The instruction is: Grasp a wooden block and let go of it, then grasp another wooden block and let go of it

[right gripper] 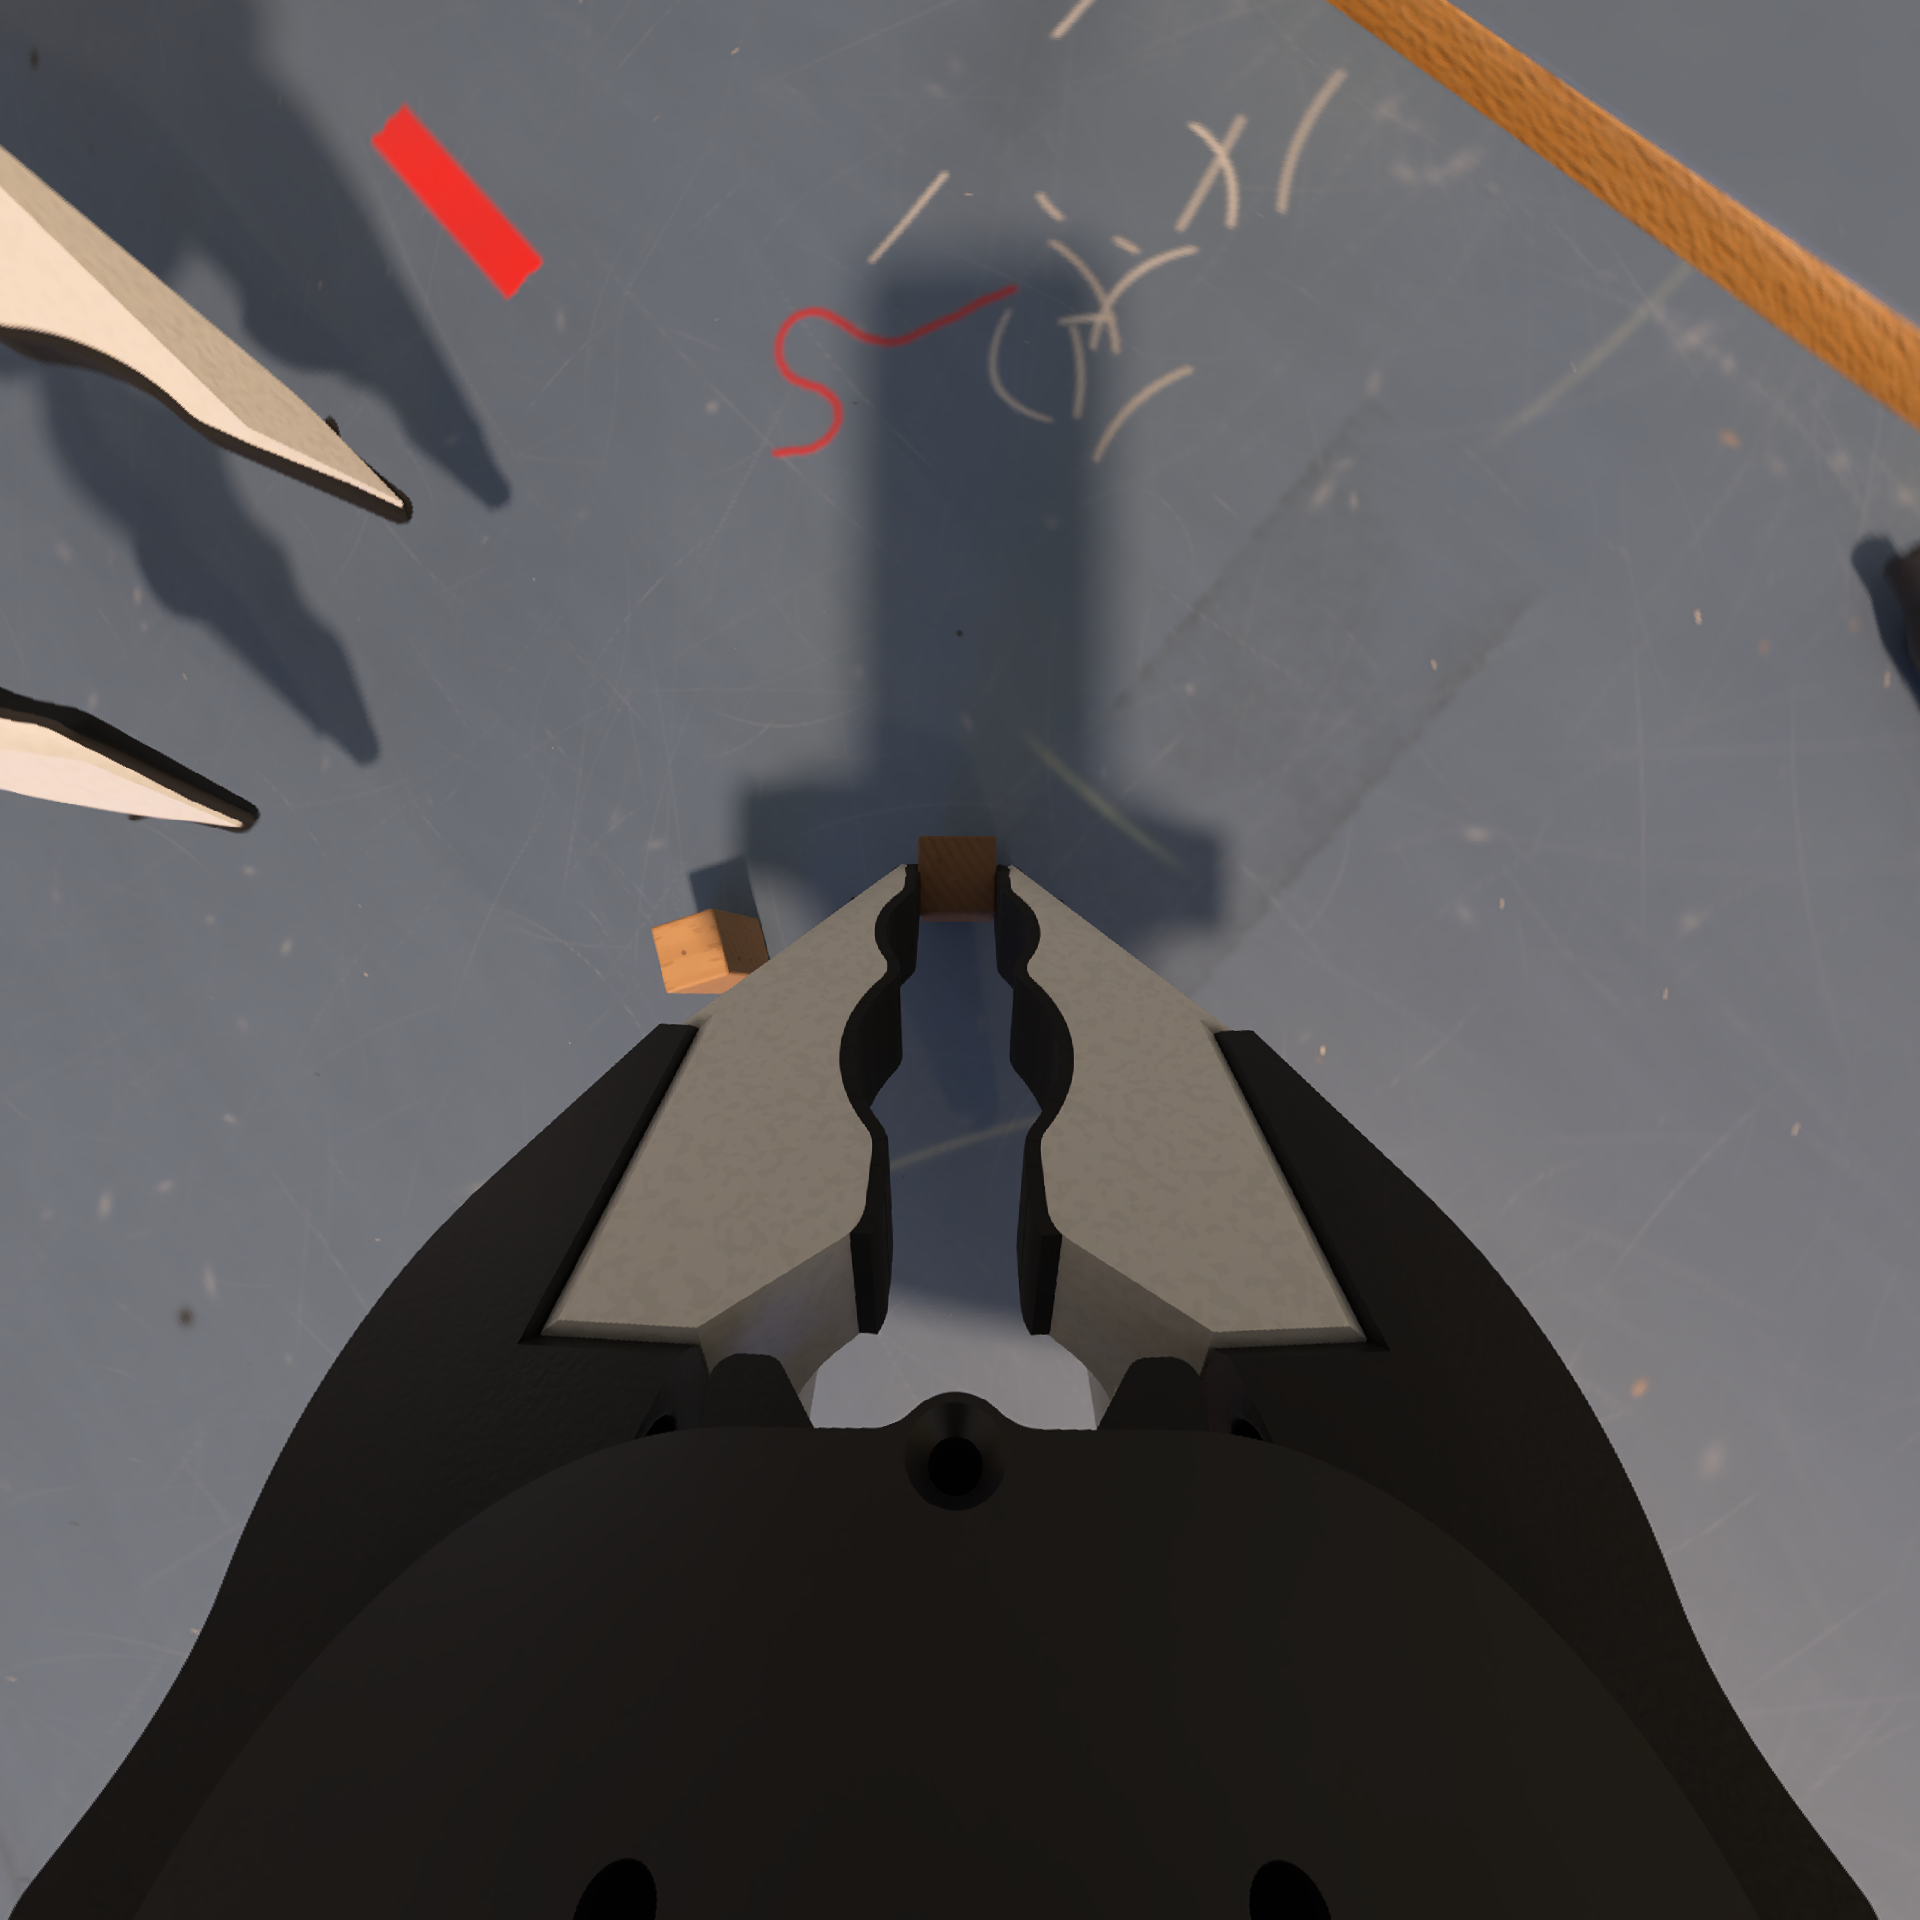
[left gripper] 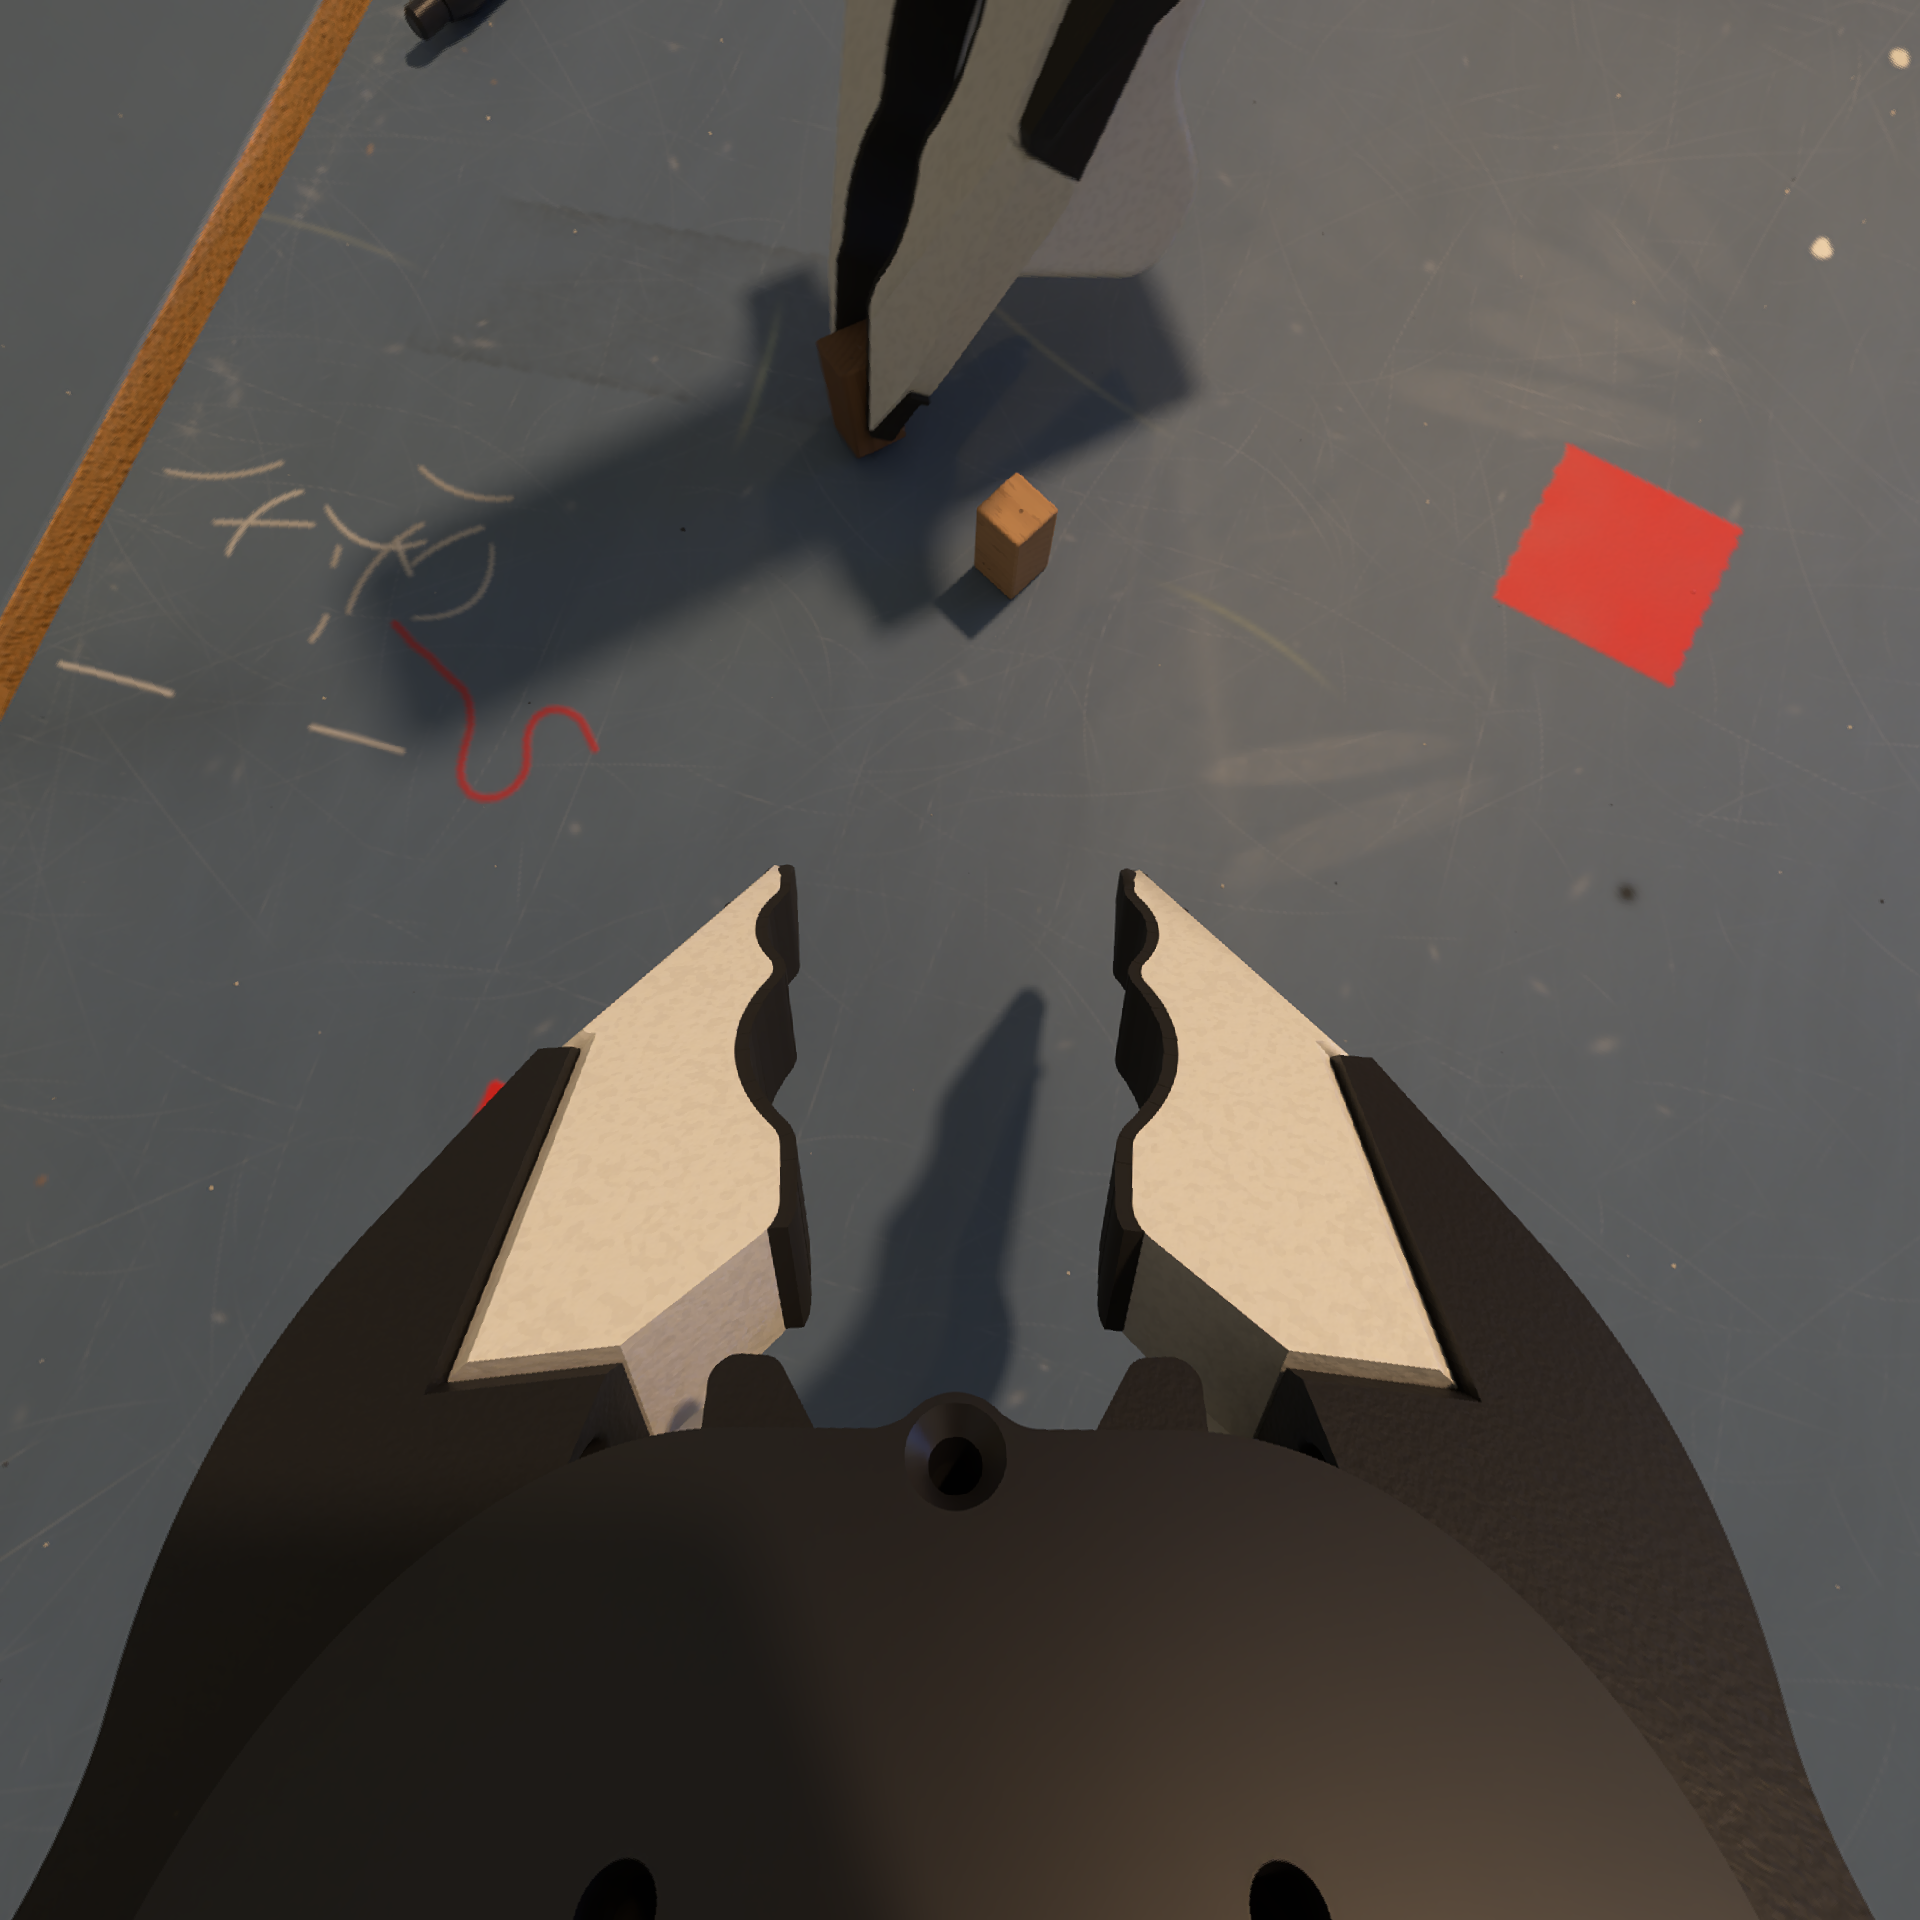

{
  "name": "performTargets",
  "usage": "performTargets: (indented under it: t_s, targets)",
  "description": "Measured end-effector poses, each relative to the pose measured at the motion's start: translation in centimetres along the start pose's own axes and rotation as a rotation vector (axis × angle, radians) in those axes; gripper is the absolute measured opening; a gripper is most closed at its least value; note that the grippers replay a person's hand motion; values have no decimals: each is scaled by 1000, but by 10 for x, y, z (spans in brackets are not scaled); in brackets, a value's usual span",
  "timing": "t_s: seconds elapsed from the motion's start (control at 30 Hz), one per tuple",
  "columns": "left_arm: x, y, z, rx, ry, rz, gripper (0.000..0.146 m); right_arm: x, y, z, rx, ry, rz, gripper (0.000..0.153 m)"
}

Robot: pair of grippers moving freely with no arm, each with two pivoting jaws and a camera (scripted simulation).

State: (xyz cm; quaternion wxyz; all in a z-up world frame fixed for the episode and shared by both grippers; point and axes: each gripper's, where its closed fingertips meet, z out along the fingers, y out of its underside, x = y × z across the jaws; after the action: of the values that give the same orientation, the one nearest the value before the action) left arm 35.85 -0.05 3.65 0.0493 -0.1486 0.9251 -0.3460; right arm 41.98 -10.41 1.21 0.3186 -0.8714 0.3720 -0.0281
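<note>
My right gripper [right gripper: 957,883] is shut on a wooden block [right gripper: 957,878], which sits between its fingertips at the blue-grey table top. In the left wrist view the same gripper [left gripper: 883,421] stands upright over that block [left gripper: 844,390], which is half hidden behind a finger. A second, lighter wooden block [left gripper: 1015,534] stands free on the table just beside it; it also shows in the right wrist view [right gripper: 701,951], left of my right fingers. My left gripper [left gripper: 956,883] is open and empty, above the table, well short of both blocks. Its fingertips [right gripper: 374,499] show at the left of the right wrist view.
A red square patch [left gripper: 1621,566] lies on the table at the right. A red squiggle [left gripper: 499,727] and pale chalk marks [left gripper: 353,540] lie at the left. An orange wooden strip [left gripper: 177,343] runs along the table's left edge. A dark cylinder [left gripper: 436,12] lies at the far left.
</note>
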Motion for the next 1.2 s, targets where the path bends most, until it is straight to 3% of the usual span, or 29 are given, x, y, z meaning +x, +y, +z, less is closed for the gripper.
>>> performTargets:
  t_s: [0.33, 0.53, 0.6, 0.63, 0.67, 0.83, 0.9, 1.2]
  targets:
    - [-12, -4, 11, -15, 18, 12, 65, 26, 5, -11, 120, 112, 277, 14]
    - [-13, -2, 17, -42, 48, 34, 67, 28, -4, -5, 103, 151, 289, 14]
    - [-14, -3, 17, -41, 51, 36, 68, 27, -7, -9, 88, 138, 247, 16]
    - [-14, -3, 17, -40, 52, 35, 68, 26, -8, -12, 72, 128, 214, 38]
    - [-15, -3, 18, -40, 51, 35, 69, 25, -9, -16, 56, 118, 165, 50]
    - [-14, -3, 19, -48, 57, 37, 70, -22, 6, -35, -50, -85, -331, 54]
    - [-14, -2, 20, -52, 51, 37, 71, -33, 21, -33, -128, -85, -425, 54]
    - [-14, -1, 26, -63, 61, 35, 71, -40, 34, -20, -77, 32, -407, 44]
